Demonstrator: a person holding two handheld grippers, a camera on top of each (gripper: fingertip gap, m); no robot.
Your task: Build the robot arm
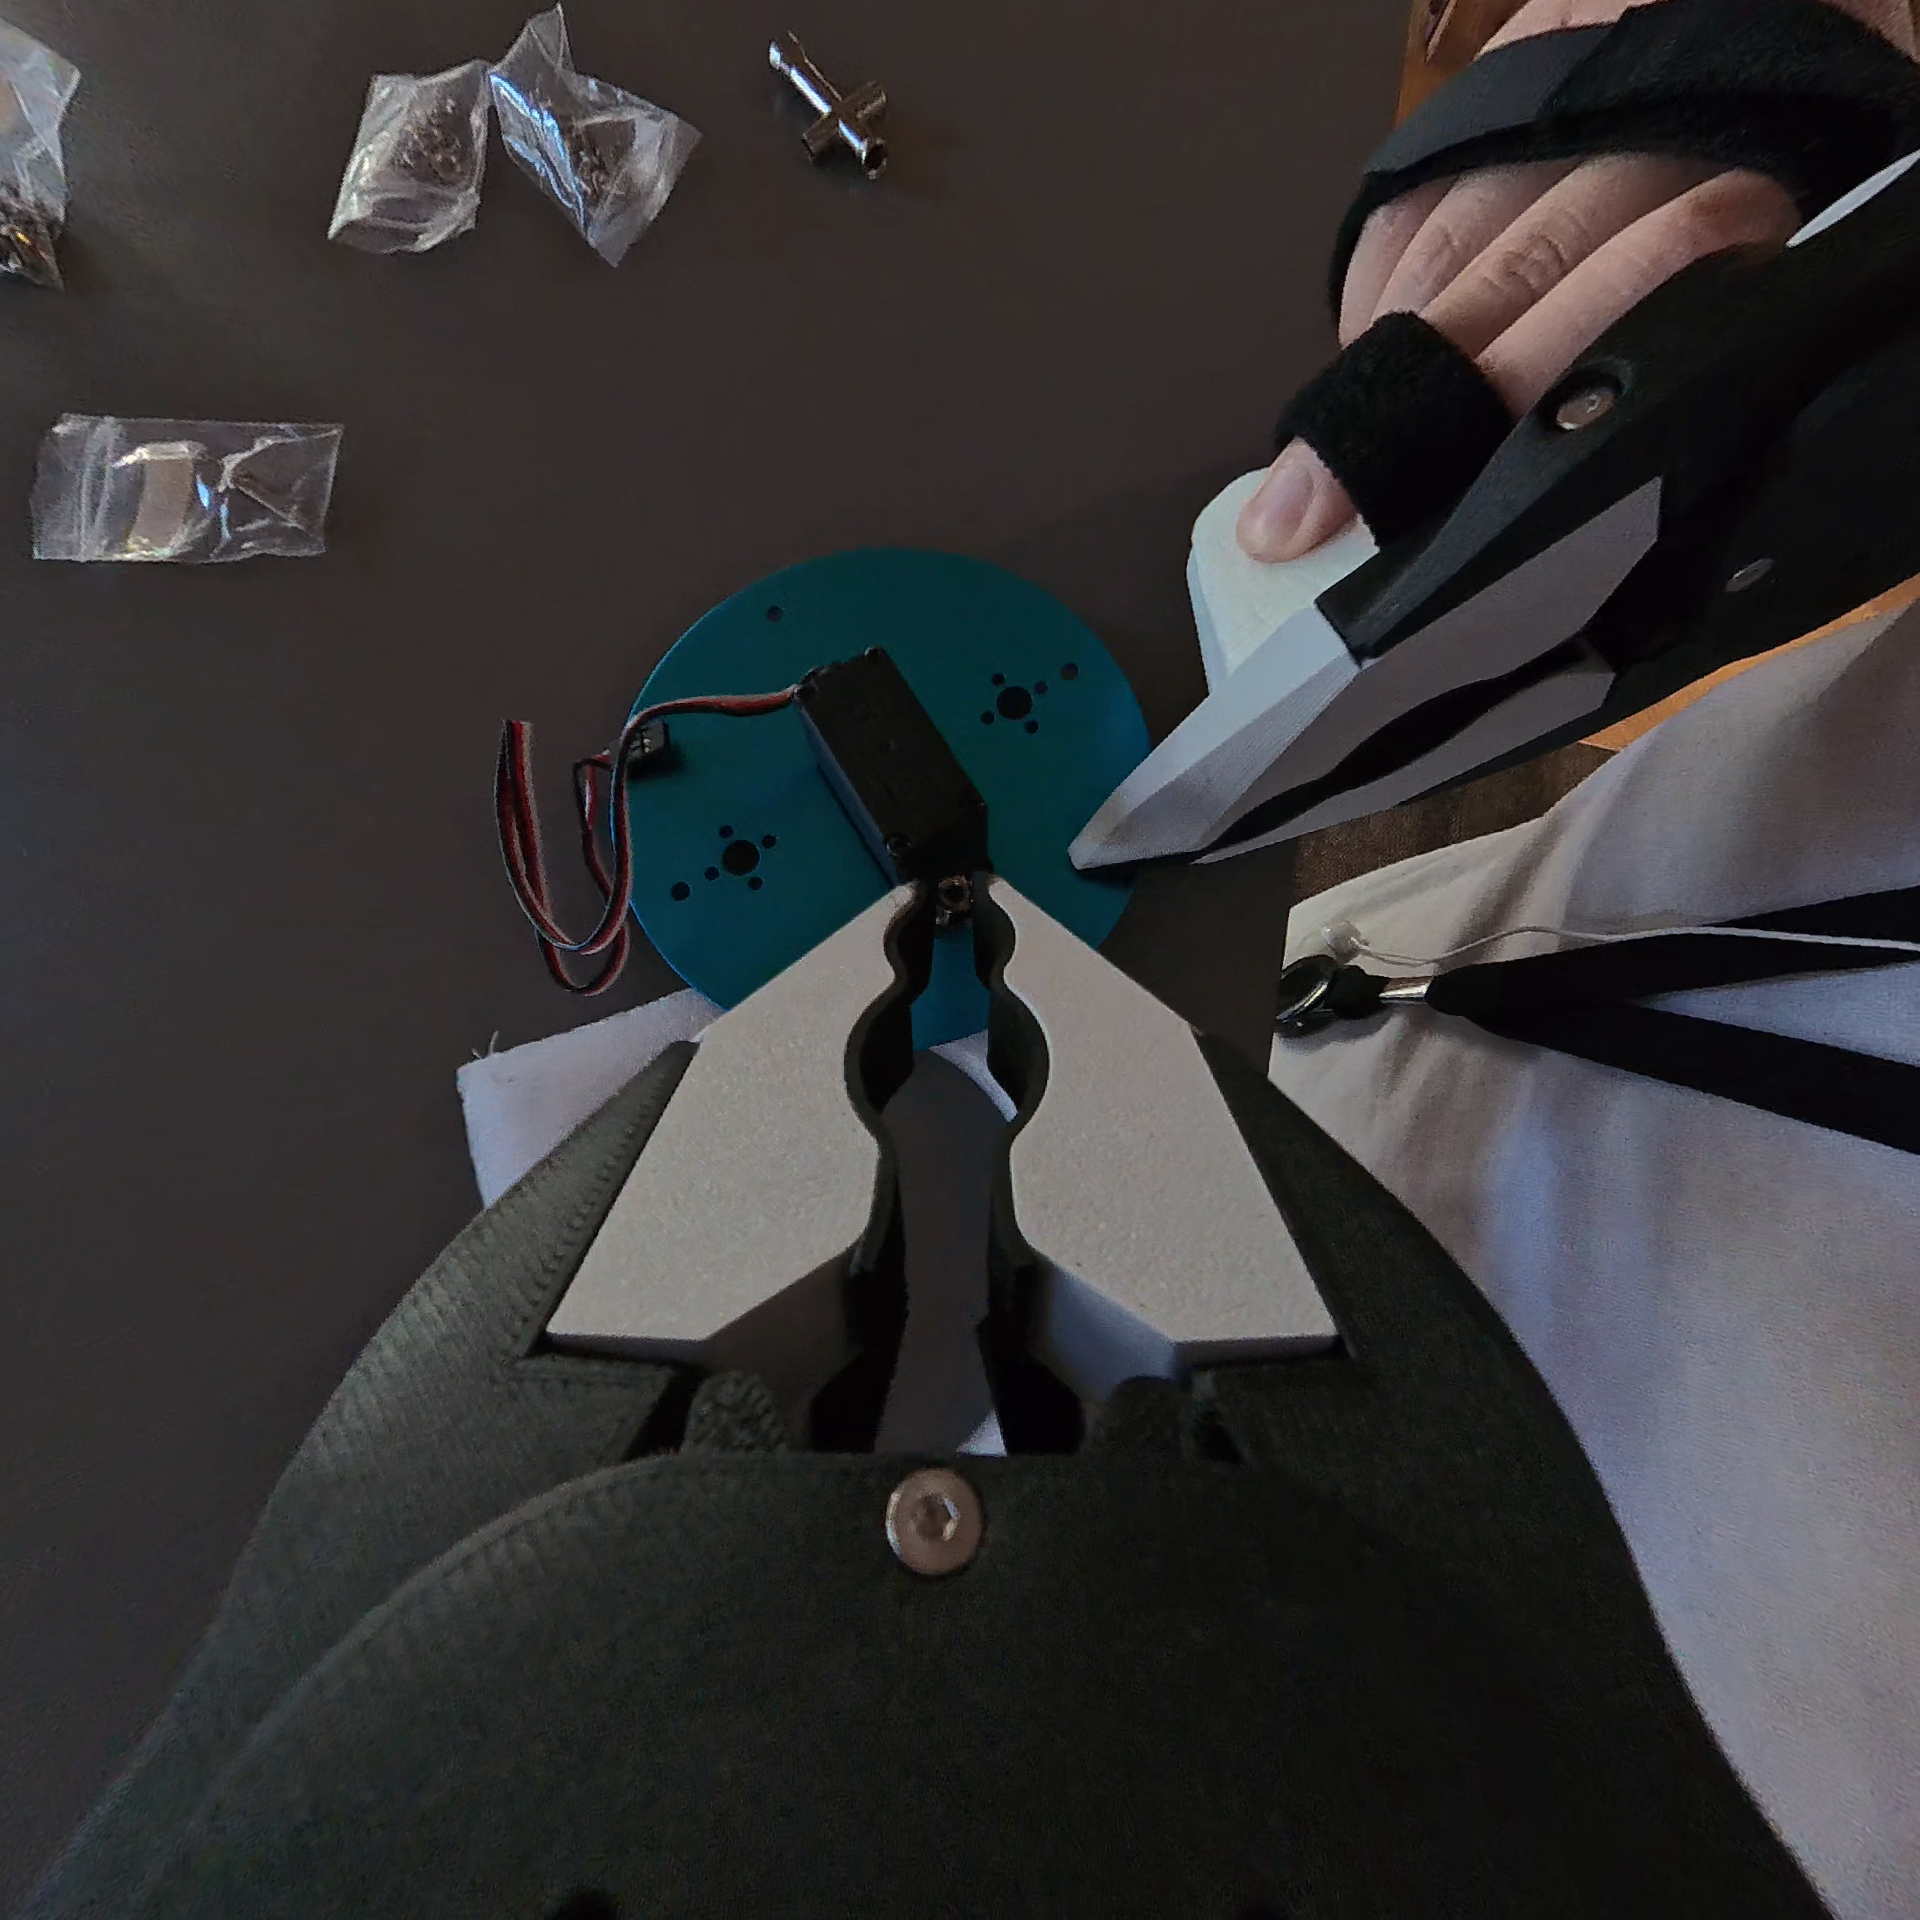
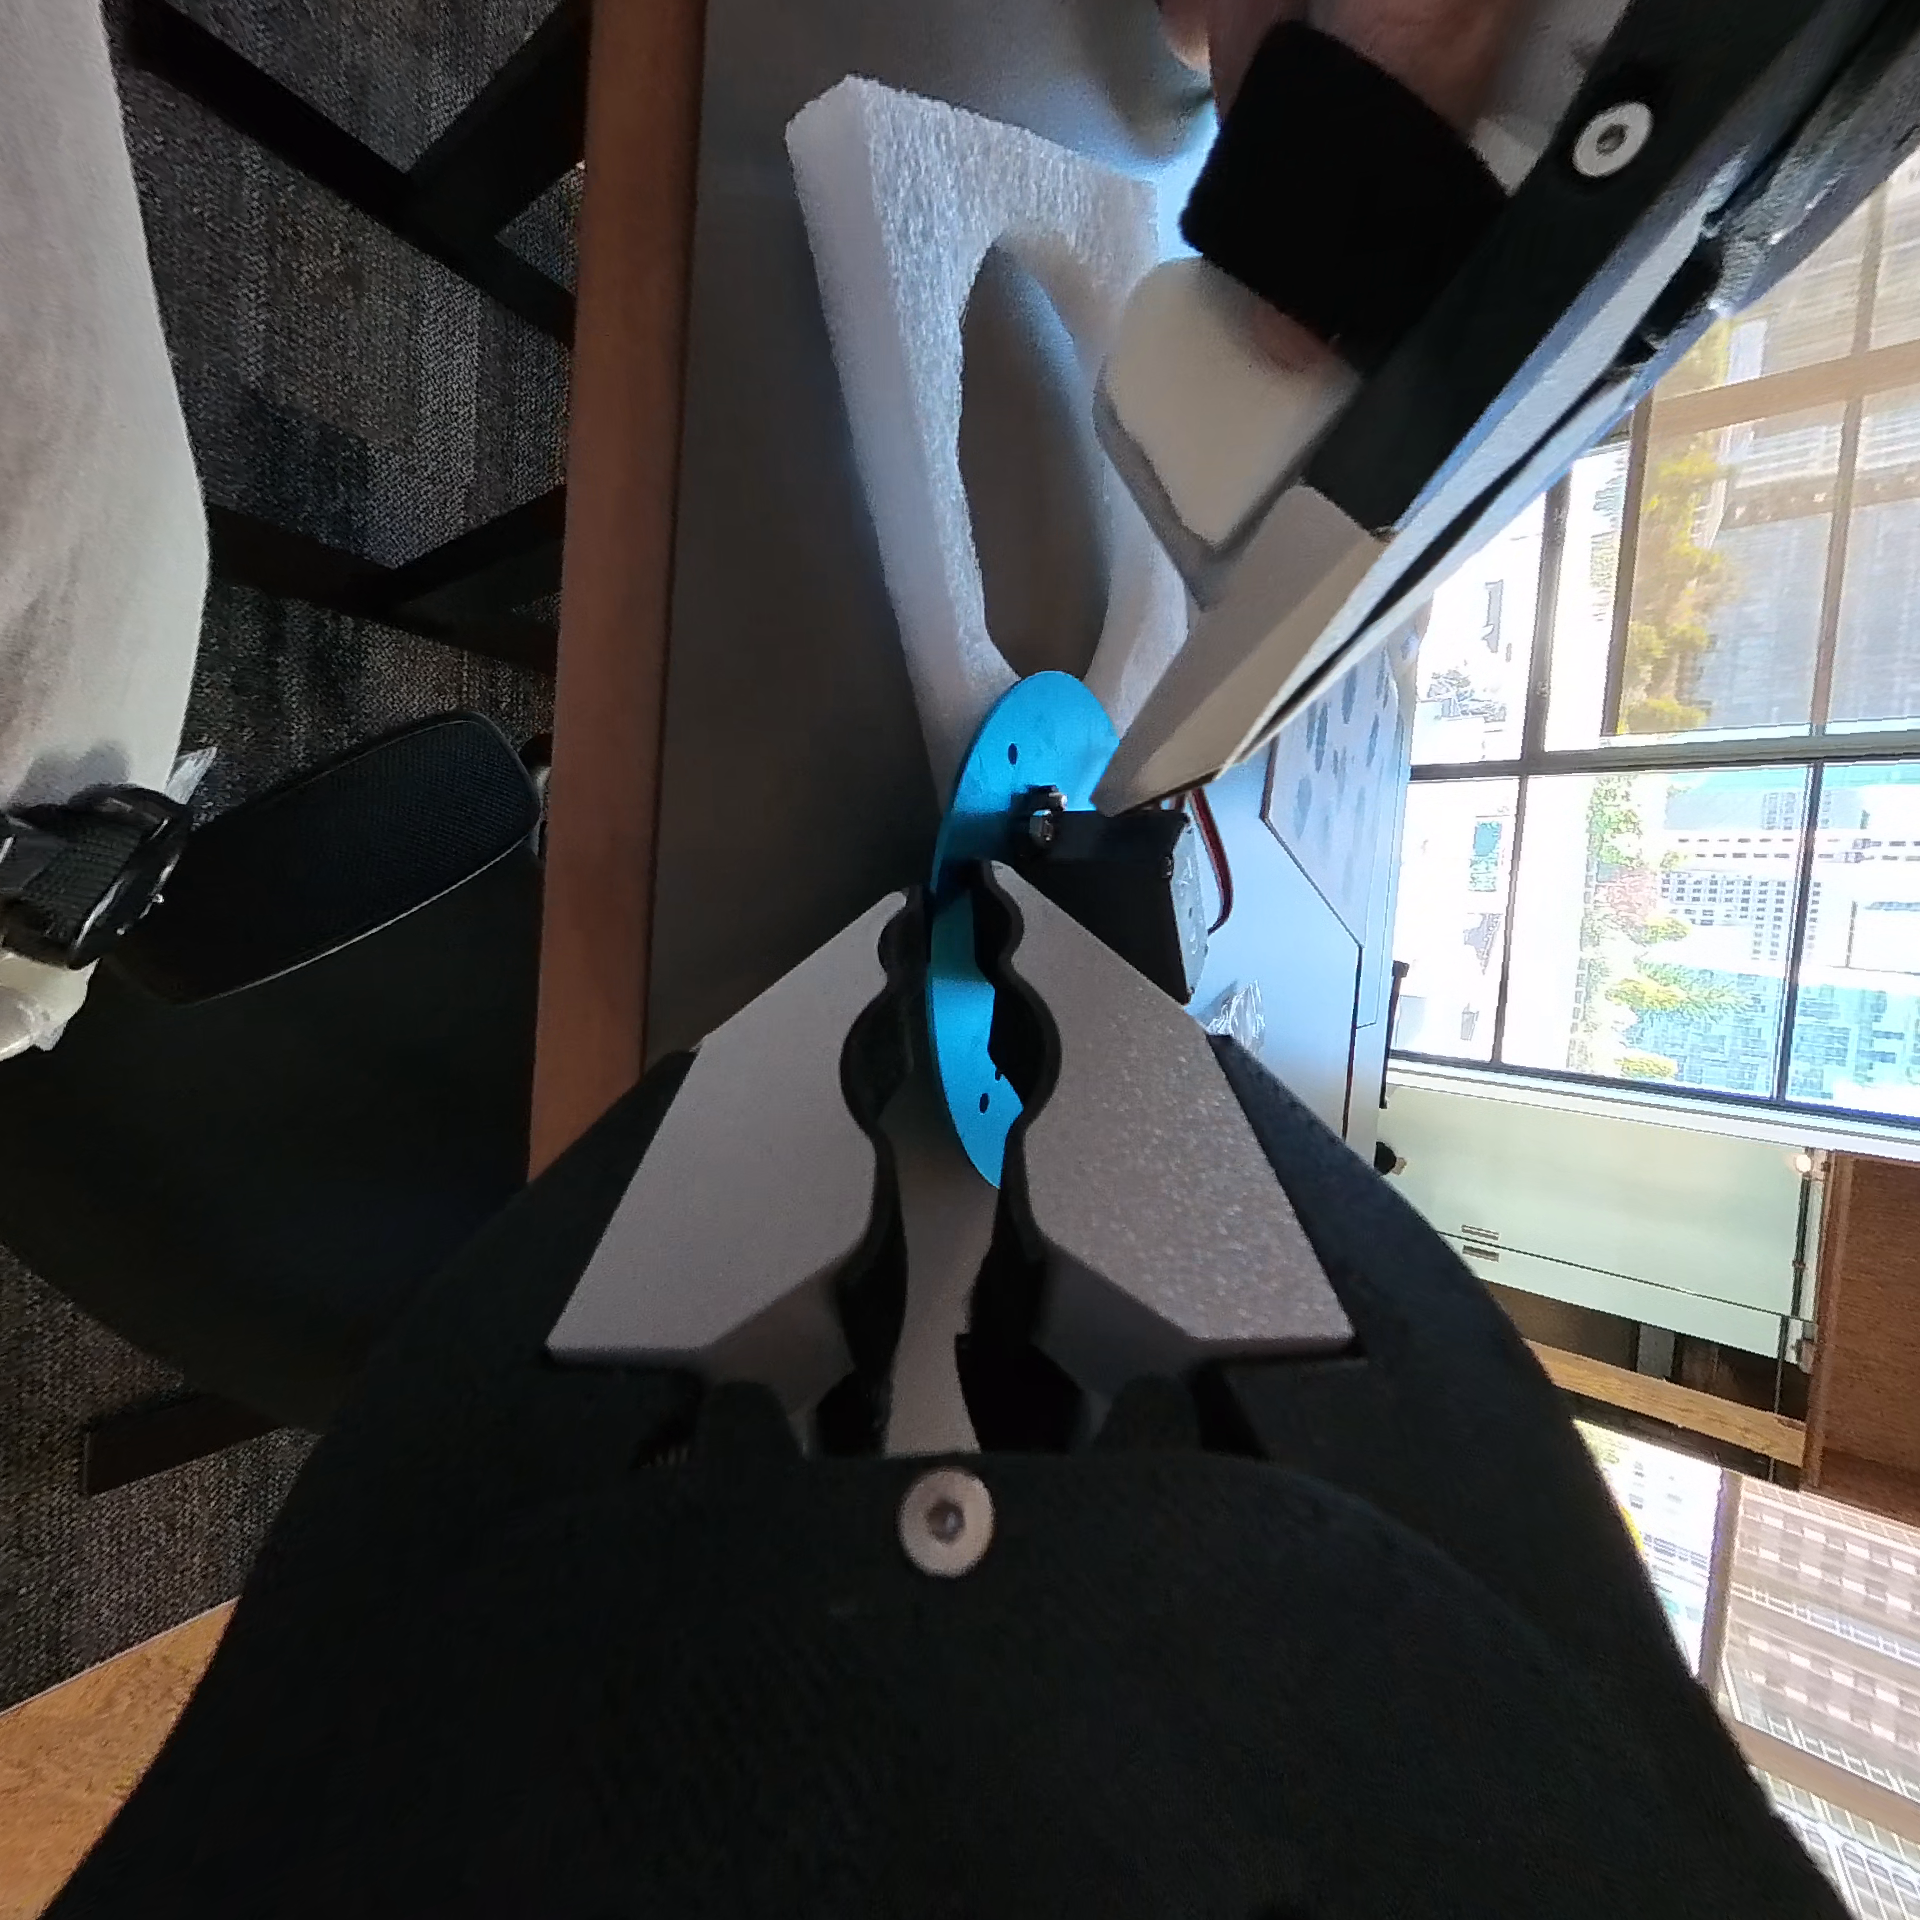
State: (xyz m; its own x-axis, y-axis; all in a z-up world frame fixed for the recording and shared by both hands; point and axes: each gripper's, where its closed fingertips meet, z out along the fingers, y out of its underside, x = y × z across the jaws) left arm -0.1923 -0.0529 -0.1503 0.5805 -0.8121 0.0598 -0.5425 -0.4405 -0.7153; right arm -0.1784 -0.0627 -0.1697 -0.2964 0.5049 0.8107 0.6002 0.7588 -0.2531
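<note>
Both pairs of jaws are busy at one round blue metal disc (image 1: pixel 727 821) pierced with small holes. On my left gripper (image 1: pixel 951 891) the white fingers are drawn almost together, their tips pinching a small dark nut (image 1: pixel 951 896) at the near end of a black box-shaped servo motor (image 1: pixel 894 758) that sits on the disc. On my right gripper (image 2: pixel 951 894) the jaws are narrow too, clamped on the disc's thin edge, so that the plate runs between the two pads and stands edge-on to that camera.

From the servo, red, black and white wires (image 1: pixel 582 883) loop off the disc's left side onto the dark matte tabletop (image 1: pixel 935 395). Under the disc's near edge lies a white foam packing block (image 2: pixel 914 343) with an oval cut-out.

Farther across the table rest three clear plastic bags of small hardware (image 1: pixel 416 156), one more at the left edge and a small metal cross-shaped wrench (image 1: pixel 836 109), all well apart from the disc.

A bare hand (image 1: pixel 1538 270) in black straps works the right gripper, beside a white shirt and a black lanyard (image 1: pixel 1621 997).
</note>
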